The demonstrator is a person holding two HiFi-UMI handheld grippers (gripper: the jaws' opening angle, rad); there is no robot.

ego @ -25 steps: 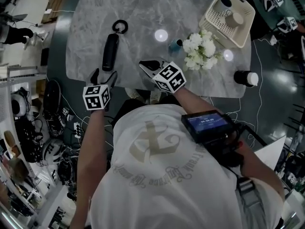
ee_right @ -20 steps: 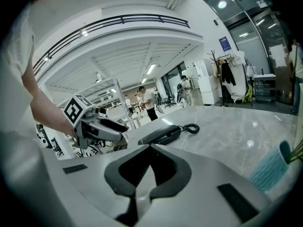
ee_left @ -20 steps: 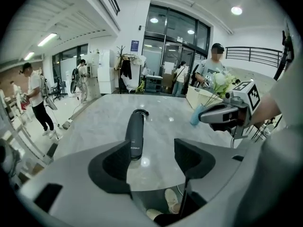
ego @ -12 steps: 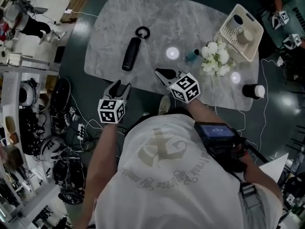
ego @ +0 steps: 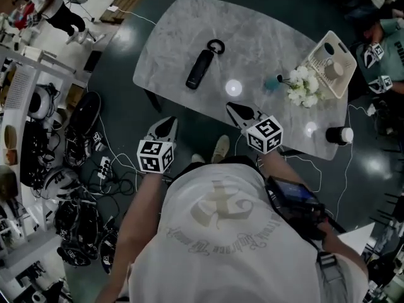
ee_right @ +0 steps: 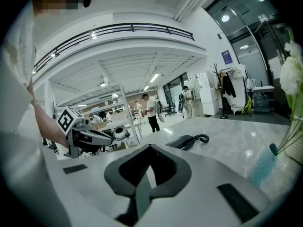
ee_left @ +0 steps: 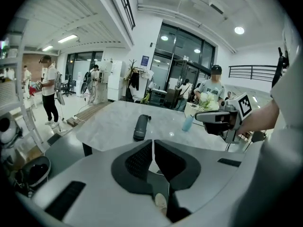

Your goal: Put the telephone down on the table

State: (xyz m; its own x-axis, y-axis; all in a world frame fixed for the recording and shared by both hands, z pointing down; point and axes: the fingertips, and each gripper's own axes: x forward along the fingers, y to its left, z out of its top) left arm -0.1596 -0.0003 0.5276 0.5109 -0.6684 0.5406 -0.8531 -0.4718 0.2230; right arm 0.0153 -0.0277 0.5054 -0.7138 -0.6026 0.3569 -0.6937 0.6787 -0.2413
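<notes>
The grey marbled counter (ego: 183, 36) fills the 12 o'clock part of the head view, seen from above the person's white shirt (ego: 221, 232). Off at 9 o'clock, helmets and cables (ego: 76, 188) litter the floor. At the counter's 3 o'clock end stands a cream slotted basket (ego: 319, 57) with a cup inside.

Both tools hang over the floor just short of the counter's near edge, well apart from each other. The left tool (ego: 169, 122) sits at 7 o'clock from the counter's middle, its jaws closing right together, pads all but touching, nothing between them. The right tool (ego: 233, 108), at 5 o'clock from the middle, also has its jaws narrowed to a point with nothing in them.

The telephone (ego: 201, 69), a black handset with a ringed cord end pointing to 1 o'clock, lies flat on the counter. It is clear of both tools, at 1 o'clock from the left tool and 11 o'clock from the right.

A bunch of white flowers (ego: 303, 87) stands just beside the basket at its 8 o'clock. A black cylinder with a white cap (ego: 339, 134) lies near the counter's 4 o'clock corner. A small blue vase (ego: 278, 79) is at 9 o'clock from the flowers.
</notes>
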